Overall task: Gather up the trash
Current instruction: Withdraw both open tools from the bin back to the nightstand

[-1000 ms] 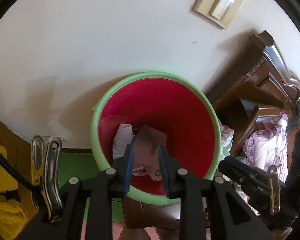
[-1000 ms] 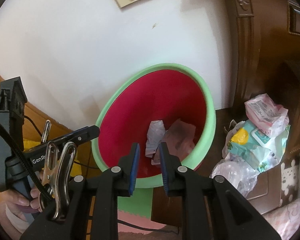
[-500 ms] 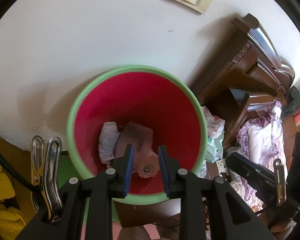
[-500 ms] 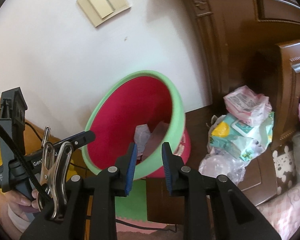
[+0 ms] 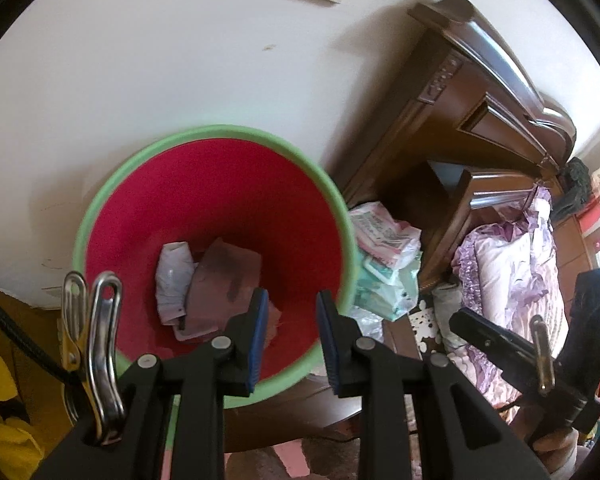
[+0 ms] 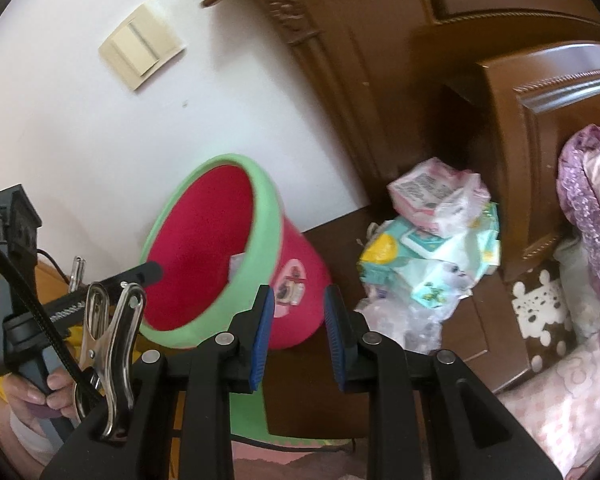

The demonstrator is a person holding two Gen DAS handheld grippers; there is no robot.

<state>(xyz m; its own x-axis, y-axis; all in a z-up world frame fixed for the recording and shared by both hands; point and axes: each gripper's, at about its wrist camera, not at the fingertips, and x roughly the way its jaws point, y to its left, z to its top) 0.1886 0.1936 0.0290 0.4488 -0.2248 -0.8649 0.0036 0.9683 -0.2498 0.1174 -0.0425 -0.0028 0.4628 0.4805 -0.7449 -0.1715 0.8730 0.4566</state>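
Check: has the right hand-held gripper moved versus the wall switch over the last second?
Yes. The right hand-held gripper swung right: the wall switch slid left in its view, and the bin now sits left of centre.

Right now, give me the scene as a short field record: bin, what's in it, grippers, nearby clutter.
bin: red bin with green rim, against the white wall
bin contents: white crumpled paper, brownish flat wrapper
left gripper: open, nothing between pads, over the bin's near rim
right gripper: open, empty, aimed right of the bin
clutter: wet-wipe packs in plastic bags beside the bin, by the dark wooden furniture
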